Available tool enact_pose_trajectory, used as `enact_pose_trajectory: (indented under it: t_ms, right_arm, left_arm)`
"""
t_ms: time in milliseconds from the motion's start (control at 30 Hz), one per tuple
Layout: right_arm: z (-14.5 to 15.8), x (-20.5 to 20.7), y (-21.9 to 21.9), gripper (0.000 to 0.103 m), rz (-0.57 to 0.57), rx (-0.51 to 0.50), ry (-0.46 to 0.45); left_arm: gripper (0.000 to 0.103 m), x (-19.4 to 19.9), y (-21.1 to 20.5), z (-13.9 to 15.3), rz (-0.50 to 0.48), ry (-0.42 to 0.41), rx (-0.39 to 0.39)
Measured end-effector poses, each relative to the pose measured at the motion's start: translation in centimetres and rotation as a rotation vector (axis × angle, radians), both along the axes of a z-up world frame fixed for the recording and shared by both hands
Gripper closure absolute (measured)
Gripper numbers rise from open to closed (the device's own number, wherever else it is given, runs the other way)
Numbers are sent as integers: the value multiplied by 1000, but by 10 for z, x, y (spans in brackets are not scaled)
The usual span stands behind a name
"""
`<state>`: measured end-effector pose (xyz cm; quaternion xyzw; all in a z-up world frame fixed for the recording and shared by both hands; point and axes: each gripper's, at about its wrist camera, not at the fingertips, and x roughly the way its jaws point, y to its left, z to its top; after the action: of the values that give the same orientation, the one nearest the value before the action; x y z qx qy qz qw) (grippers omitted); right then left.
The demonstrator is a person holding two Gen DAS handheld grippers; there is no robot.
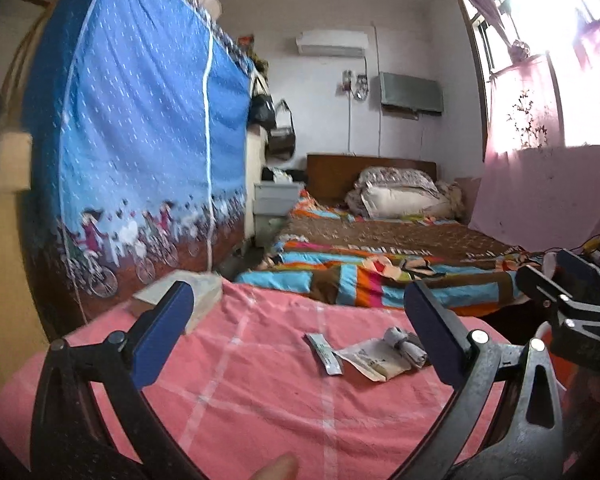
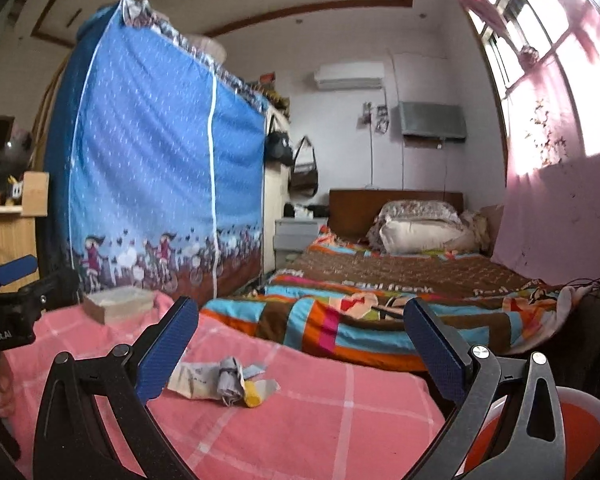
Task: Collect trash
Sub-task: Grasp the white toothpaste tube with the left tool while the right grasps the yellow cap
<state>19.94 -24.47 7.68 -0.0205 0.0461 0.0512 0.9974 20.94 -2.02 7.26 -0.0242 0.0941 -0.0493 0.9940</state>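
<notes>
A: How much of the trash is collected?

B: Nothing is collected yet, it seems. A paper wrapper (image 1: 365,357), a white strip (image 1: 324,353), a rolled grey scrap (image 2: 230,380) and a yellow piece (image 2: 254,394) are seen lying close together on the pink checked cloth (image 1: 260,408).

A: And the hand-held grippers?

B: The left hand-held gripper (image 1: 298,332) and the right hand-held gripper (image 2: 302,346) are held above the cloth, jaws spread wide, nothing grasped. An orange bin (image 2: 580,424) is partly seen under the right one

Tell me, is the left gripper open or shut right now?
Open. The left gripper has its two blue pads spread wide apart, nothing between them; the trash lies on the pink cloth beyond.
</notes>
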Motion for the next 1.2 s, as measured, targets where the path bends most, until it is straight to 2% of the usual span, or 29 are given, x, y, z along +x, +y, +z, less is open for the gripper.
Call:
enact_pose_trajectory:
  t_ms: [100,167,200,300,367,400,467,500,600,700,833,1000,1200]
  right_arm:
    - [-5,15,-1,5,10,3,55]
    - [-8,28,-1,17,22,6,100]
    - [-9,32,-2,20,26,4,117]
    - [-16,49,2,36,44,-16,181]
    - [-23,58,6,53,61,-30,229]
    - [-26,63,8,57,70,-39,258]
    - [-33,73,12,69,92,-58,319]
    - [-36,76,14,70,104,-63,341]
    - [-42,84,17,82,137,-71,404]
    - [-50,95,19,85,170,-66,479]
    - [-55,100,23,86,208,-68,526]
    - [-62,104,30,86,234,-98,588]
    - [-67,104,31,86,266,-84,634]
  left_arm:
    - [0,18,0,-6,-17,68,-12]
    - [2,29,-1,-11,-32,118,-20]
    - [4,35,-2,-14,-39,147,-22]
    - [23,55,-5,-24,-73,251,-20]
    - [38,72,-9,-33,-98,349,-18]
    - [42,78,-9,-37,-108,387,-20]
    - [57,88,-10,-45,-129,456,-28]
    - [59,90,-10,-47,-136,475,-30]
    - [67,100,-13,-58,-165,554,-38]
    - [72,105,-15,-62,-191,603,-57]
    - [75,115,-16,-71,-212,666,-104]
    - [79,119,-14,-73,-221,680,-134]
    - [91,118,-8,-73,-216,679,-159]
